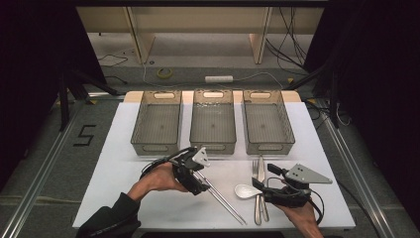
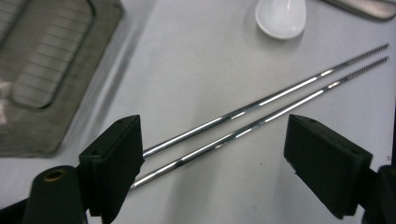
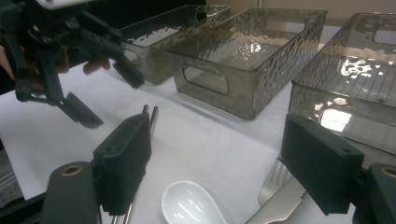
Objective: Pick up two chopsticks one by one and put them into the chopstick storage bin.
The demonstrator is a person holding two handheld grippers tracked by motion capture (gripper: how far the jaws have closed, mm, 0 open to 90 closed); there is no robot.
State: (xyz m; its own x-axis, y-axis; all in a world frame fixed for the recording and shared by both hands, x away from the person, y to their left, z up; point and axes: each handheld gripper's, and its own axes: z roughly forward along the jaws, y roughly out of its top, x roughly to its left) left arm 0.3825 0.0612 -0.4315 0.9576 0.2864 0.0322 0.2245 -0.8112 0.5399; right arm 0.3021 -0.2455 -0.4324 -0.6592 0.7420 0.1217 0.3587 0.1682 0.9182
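Two metal chopsticks (image 1: pixel 224 202) (image 2: pixel 261 100) lie side by side on the white table top. My left gripper (image 1: pixel 198 182) (image 2: pixel 215 140) hovers open over their upper ends, one jaw on either side, touching nothing. A white ceramic spoon (image 1: pixel 244 191) (image 3: pixel 190 206) (image 2: pixel 281 16) lies right of them, next to a fork (image 1: pixel 255 167) (image 3: pixel 274 179) and a knife (image 1: pixel 261 171) (image 3: pixel 276 207). My right gripper (image 1: pixel 264 177) (image 3: pixel 222 149) stands open just above the spoon and cutlery, holding nothing. In the right gripper view the left gripper (image 3: pixel 105 93) hangs open at upper left.
Three empty smoky-clear plastic bins stand in a row at the back: left bin (image 1: pixel 155 147) (image 2: pixel 42 135), middle bin (image 1: pixel 213 147) (image 3: pixel 219 100), right bin (image 1: pixel 270 147) (image 3: pixel 327 93). The white table top (image 1: pixel 124 178) ends at a near edge below the hands. Floor cables lie beyond.
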